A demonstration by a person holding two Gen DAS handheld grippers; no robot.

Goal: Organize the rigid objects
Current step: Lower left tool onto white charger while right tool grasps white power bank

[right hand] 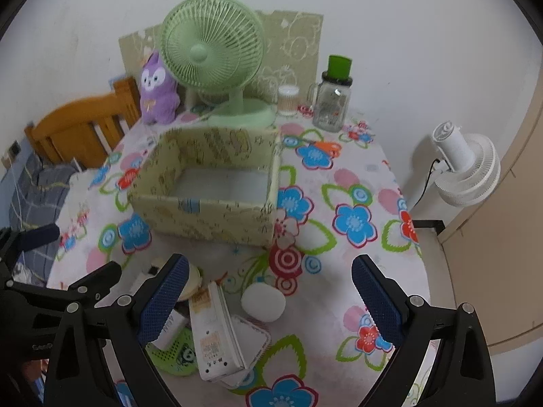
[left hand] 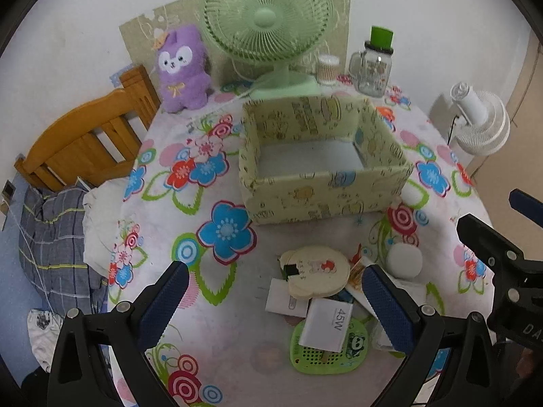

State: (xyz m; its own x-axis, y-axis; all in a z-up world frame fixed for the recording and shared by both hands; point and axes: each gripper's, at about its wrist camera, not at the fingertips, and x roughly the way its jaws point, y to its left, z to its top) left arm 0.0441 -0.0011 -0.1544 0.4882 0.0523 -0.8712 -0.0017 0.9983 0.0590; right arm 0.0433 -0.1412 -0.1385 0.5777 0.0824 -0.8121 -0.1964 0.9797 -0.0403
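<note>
An open, empty patterned cardboard box (left hand: 325, 196) (right hand: 203, 217) stands mid-table. In front of it lies a pile: a round cream case (left hand: 319, 271), a white "45W" charger box (left hand: 327, 325), a green perforated disc (left hand: 325, 352) (right hand: 173, 356), a white round puck (left hand: 405, 261) (right hand: 264, 302) and a long white device (right hand: 213, 332). My left gripper (left hand: 275, 305) is open just above the pile. My right gripper (right hand: 271, 298) is open over the puck and shows at the right edge of the left wrist view (left hand: 502, 257).
At the table's back stand a green fan (left hand: 268, 23) (right hand: 212, 54), a purple plush (left hand: 181, 68), a cotton swab jar (left hand: 327, 68) and a glass mug with green lid (left hand: 373, 68). A wooden chair (left hand: 85, 139) is left, a white fan (right hand: 465, 166) right.
</note>
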